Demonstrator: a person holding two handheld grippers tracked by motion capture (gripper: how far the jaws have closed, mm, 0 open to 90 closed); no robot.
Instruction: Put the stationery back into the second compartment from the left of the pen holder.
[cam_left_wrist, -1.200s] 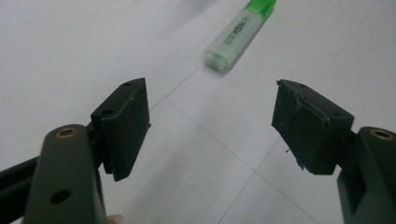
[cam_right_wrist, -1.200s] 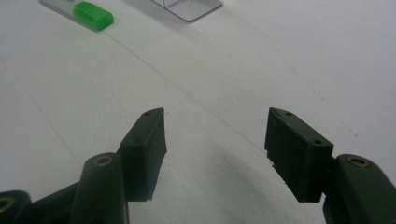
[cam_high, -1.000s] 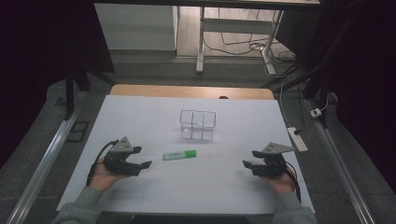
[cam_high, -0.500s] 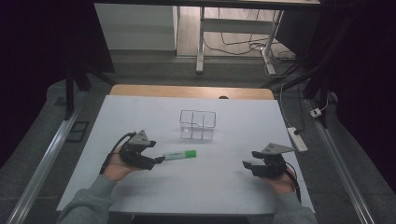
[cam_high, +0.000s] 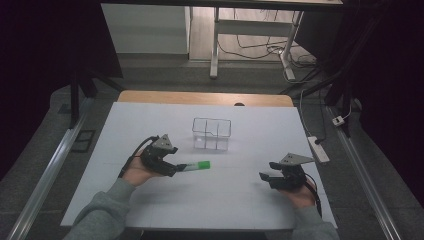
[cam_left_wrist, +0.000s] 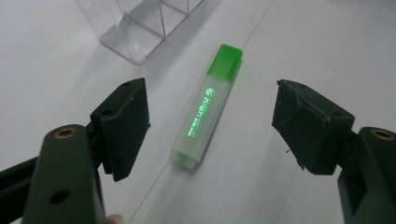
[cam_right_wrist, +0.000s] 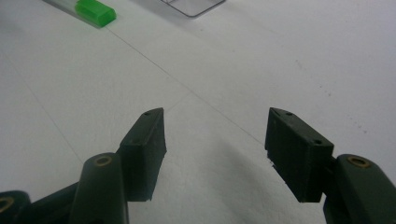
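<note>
A green pen (cam_left_wrist: 208, 107) lies flat on the white table (cam_high: 150, 200), near a clear box (cam_high: 211, 134) that stands a bit farther back. The left gripper (cam_left_wrist: 210, 126) is at the pen's near end, its jaws wide open on both sides, holding nothing. It looks ready to grab; next it should go lower and squeeze. The right gripper (cam_right_wrist: 215, 149) waits on the right, open and empty.
</note>
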